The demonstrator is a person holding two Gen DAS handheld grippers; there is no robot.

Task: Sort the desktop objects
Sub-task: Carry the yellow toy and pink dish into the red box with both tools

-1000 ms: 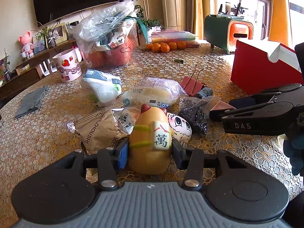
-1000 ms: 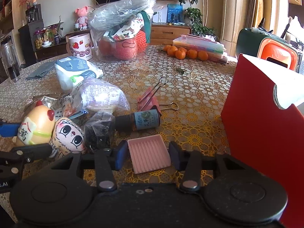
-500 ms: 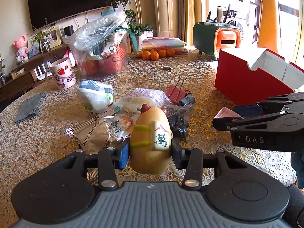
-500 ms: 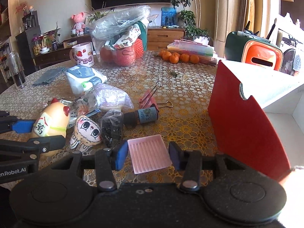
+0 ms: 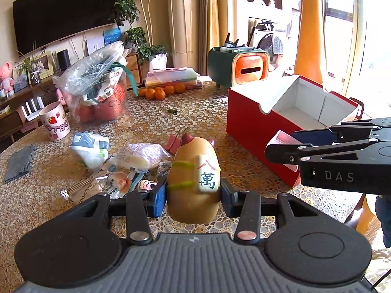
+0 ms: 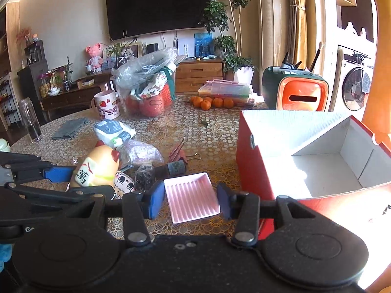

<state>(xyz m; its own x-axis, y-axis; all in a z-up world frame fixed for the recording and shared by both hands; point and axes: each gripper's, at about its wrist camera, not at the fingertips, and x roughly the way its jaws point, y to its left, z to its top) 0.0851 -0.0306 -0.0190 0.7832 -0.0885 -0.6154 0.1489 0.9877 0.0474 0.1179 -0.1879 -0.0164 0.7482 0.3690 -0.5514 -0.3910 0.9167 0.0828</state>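
Left wrist: left gripper (image 5: pixel 194 194) clamps yellow toy (image 5: pixel 193 183)

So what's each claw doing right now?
Left gripper shut on yellow toy. Right gripper shut on pink tray. Red box open, nothing blocking.

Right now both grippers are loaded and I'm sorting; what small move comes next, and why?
Probably carry the right gripper rightward over the open red box and release the pink ridged tray. The box sits just beside it, with nothing visible inside.
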